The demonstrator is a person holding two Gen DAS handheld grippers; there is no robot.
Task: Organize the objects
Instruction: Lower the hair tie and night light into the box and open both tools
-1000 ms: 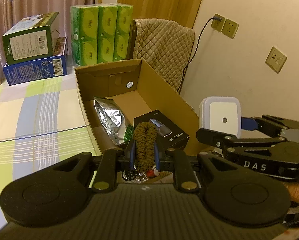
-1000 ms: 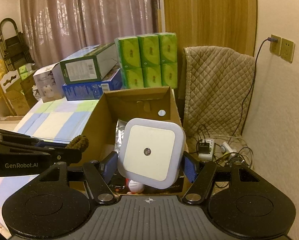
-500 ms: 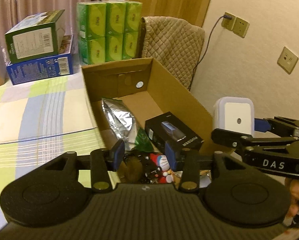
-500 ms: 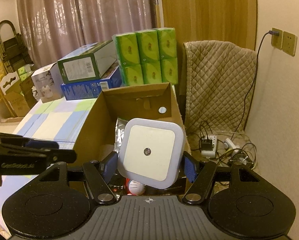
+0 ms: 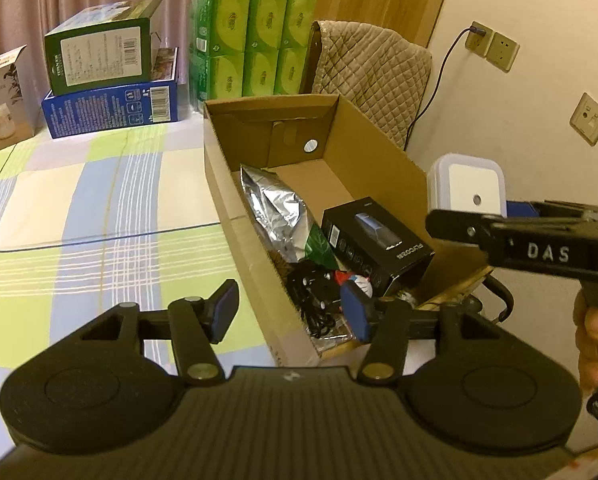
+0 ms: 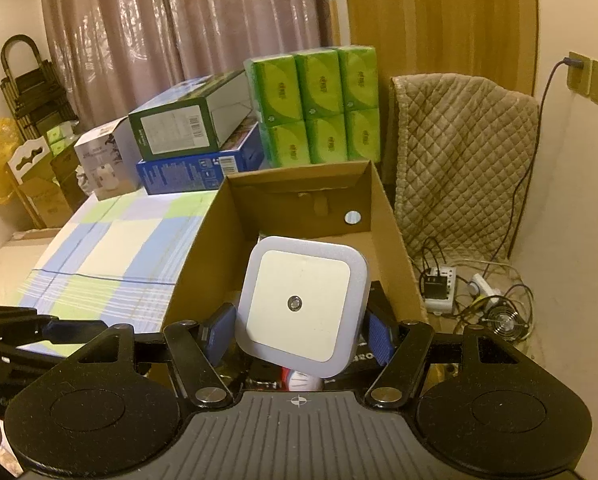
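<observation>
Landmark: the open cardboard box (image 5: 383,152), standing on a checked green, blue and white bedsheet (image 5: 79,208); all places below are given from it.
Left hand-held gripper (image 5: 289,312): jaws spread wide, nothing between the blue pads; it hovers over the box's near left corner, one pad over the bedsheet and the other over the box's contents.
Right hand-held gripper (image 6: 301,330): closed on the night light (image 6: 301,304), pads pressing its two sides; in the left wrist view it (image 5: 507,216) sits outside the box's right wall, above the rim.
Night light: a white square with rounded corners and a small round sensor in its face, tilted slightly; held in the air just off the box's right wall, in the left wrist view (image 5: 465,190), not inside the box.
Silver foil bag (image 5: 277,212): lies inside the box along its left wall.
Black product box (image 5: 375,240): inside the box, right of the foil bag, near the right wall.
Small toy figure (image 5: 357,280): red, white and blue, at the near end of the box, partly hidden by the left pad.
Black cables (image 5: 315,300): tangled at the box's near end.
Green tissue packs (image 5: 255,40): stacked just behind the box's far wall.
Green carton (image 5: 103,58): behind and left of the box, lying on a blue carton (image 5: 111,110).
Quilted beige cover (image 6: 463,160): draped to the right of the box's far end.
Power strip (image 6: 439,288): on the floor right of the box, among loose wires.
</observation>
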